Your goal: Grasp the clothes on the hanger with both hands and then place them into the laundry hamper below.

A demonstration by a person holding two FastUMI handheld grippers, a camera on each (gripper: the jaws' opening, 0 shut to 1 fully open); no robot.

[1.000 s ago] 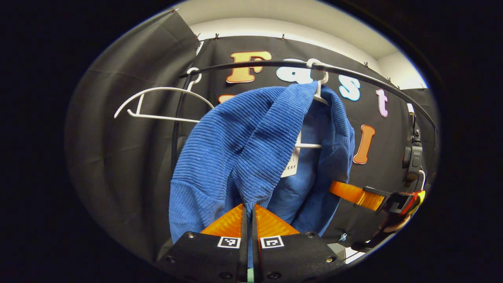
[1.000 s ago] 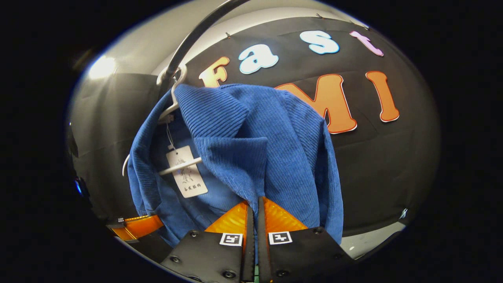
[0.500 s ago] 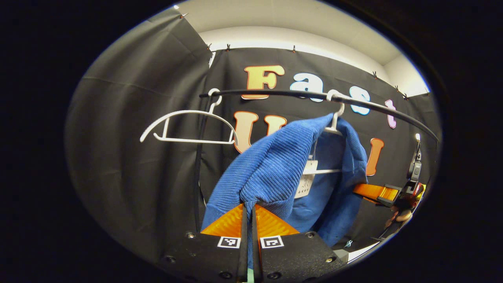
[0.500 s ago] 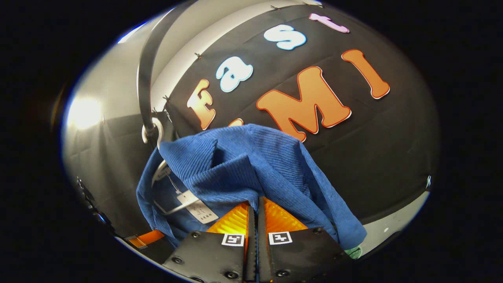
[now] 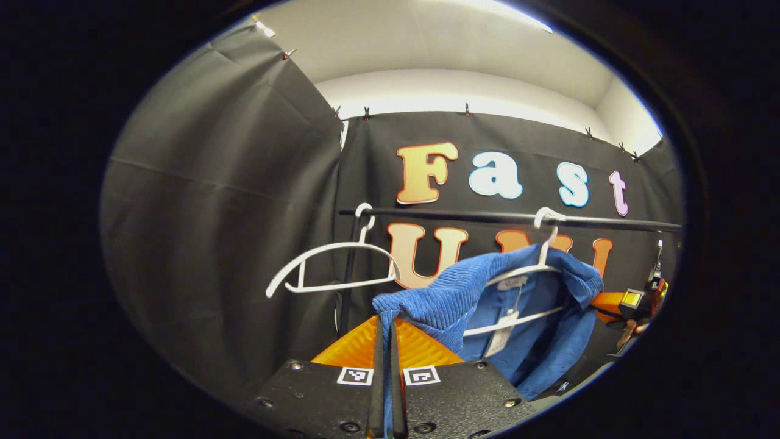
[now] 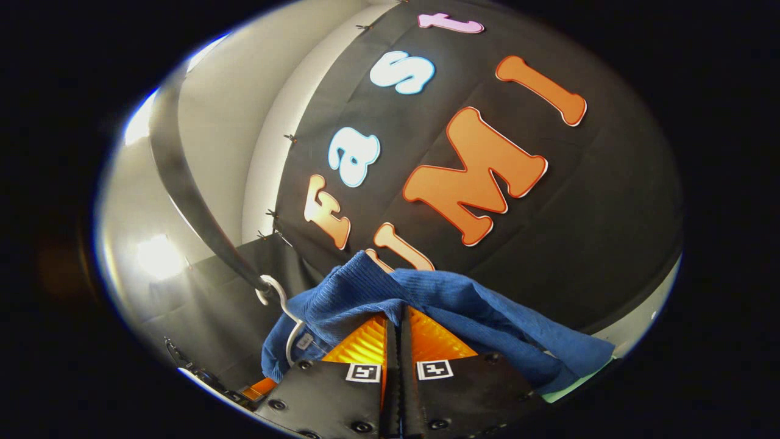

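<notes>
- Left hand-held gripper [image 5: 385, 326]: pinched the blue garment [image 5: 524, 317], which hung ahead.
- Right hand-held gripper [image 6: 394, 320]: pinched its cloth.
- Risk: collar could snag on the white hanger [image 5: 529, 271] beyond, dragging it off the rail [image 5: 487, 215].

Paper tag [image 5: 503, 332] on blue garment [image 5: 536, 341]: print too small; unreadable

There are two white hangers on one black rail [image 5: 463, 214]: a bare hanger [image 5: 332, 268] and a second hanger [image 5: 536, 268] carrying the single blue garment [image 5: 451, 299]. One paper tag [image 5: 503, 326] hangs inside that garment. Two grippers count in all, the left gripper [image 5: 385, 332] and the right gripper [image 6: 395, 326].
</notes>
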